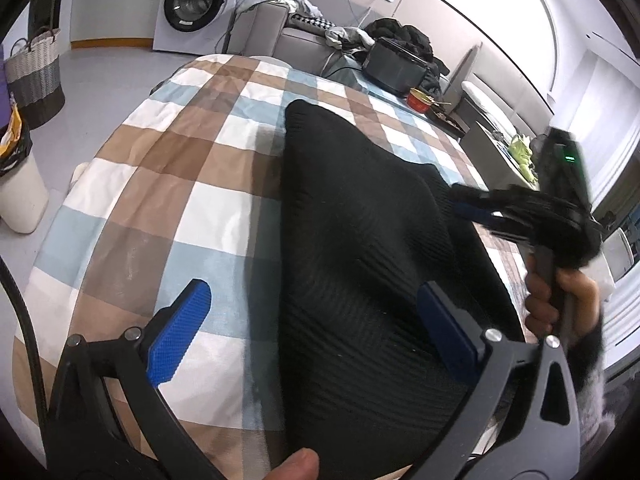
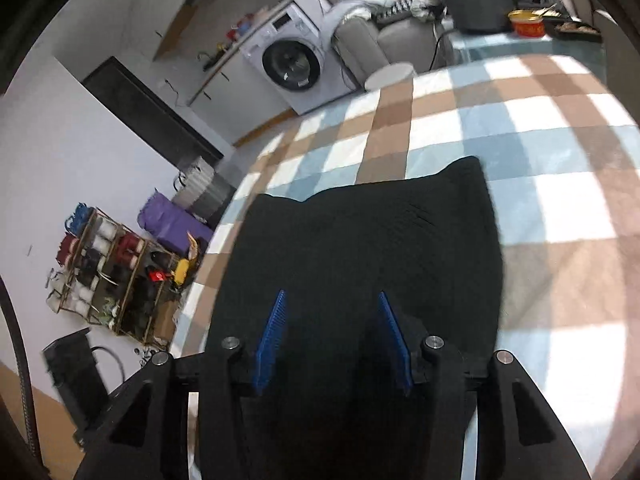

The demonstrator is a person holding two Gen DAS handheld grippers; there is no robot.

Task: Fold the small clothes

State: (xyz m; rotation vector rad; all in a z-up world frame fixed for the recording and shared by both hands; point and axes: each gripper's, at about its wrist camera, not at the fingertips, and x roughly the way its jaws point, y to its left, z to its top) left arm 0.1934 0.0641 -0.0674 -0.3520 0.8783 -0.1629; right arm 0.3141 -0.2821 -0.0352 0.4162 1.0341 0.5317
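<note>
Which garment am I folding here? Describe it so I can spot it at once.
Find the table under the brown, blue and white checked cloth. On its right half lies a black ribbed knit garment, spread flat. It is the only clothing on the cloth and the only solid dark shape there.

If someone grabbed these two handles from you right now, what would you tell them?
Left gripper: open, holding nothing, fingers either side of the near edge of the black knit garment.
Right gripper: open, over the garment's right side.
The garment lies on the checked cloth, seemingly folded already; how far I cannot tell.
Left: finish folding and smooth it.
</note>
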